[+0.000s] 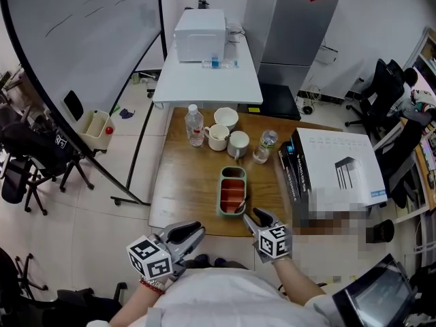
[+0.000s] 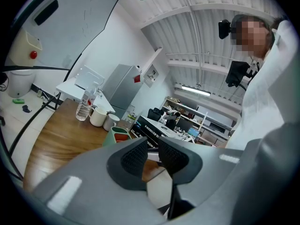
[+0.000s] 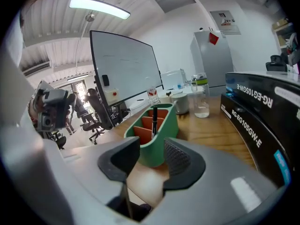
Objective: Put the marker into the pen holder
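A green pen holder (image 1: 222,186) with orange compartments stands near the front edge of the wooden table (image 1: 184,182). In the right gripper view a black marker (image 3: 153,118) stands upright in the pen holder (image 3: 159,146). My right gripper (image 1: 257,218) (image 3: 151,157) hangs just in front of the holder, a little to its right. It is open with nothing between its fingers. My left gripper (image 1: 191,235) (image 2: 153,156) is held off the table's front edge, left of the holder. A narrow gap shows between its pads and nothing is in it.
Behind the holder stand a water bottle (image 1: 195,125), two mugs (image 1: 218,137) (image 1: 238,144), a white cup (image 1: 225,118) and a small bottle (image 1: 264,146). A black box (image 1: 289,172) and a white box (image 1: 337,165) fill the table's right side. A whiteboard (image 1: 75,39) stands at the left.
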`<action>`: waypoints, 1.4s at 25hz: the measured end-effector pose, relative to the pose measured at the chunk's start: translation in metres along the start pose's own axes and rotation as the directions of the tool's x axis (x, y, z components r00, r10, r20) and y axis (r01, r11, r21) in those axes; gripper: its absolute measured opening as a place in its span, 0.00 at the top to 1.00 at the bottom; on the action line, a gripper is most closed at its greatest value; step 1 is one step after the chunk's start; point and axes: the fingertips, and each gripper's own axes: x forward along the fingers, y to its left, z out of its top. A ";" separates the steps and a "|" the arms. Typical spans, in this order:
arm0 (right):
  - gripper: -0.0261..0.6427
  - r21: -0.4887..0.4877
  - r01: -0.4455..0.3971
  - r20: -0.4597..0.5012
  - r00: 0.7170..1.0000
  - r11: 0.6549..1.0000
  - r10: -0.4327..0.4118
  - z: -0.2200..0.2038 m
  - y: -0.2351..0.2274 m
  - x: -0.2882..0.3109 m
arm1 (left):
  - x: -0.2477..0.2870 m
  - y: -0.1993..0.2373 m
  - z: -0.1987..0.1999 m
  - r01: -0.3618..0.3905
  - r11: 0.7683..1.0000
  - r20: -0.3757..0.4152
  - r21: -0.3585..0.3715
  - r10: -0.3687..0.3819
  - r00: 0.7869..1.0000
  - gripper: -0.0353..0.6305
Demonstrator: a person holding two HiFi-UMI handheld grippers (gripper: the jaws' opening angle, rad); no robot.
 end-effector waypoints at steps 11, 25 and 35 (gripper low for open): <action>0.75 0.010 -0.006 0.065 0.998 1.000 0.005 0.030 -0.004 0.003 | 0.002 -0.004 -0.002 0.008 1.000 -0.016 0.011 -0.008 1.000 0.83; 0.91 -0.008 -0.001 0.006 1.000 1.000 0.001 0.053 -0.012 0.023 | -0.012 0.005 -0.001 -0.036 0.999 0.026 0.002 0.036 0.999 0.84; 0.92 0.077 -0.040 0.169 0.985 0.996 0.026 0.099 0.000 -0.010 | -0.007 0.006 -0.005 -0.028 1.000 0.005 -0.012 0.028 1.000 0.84</action>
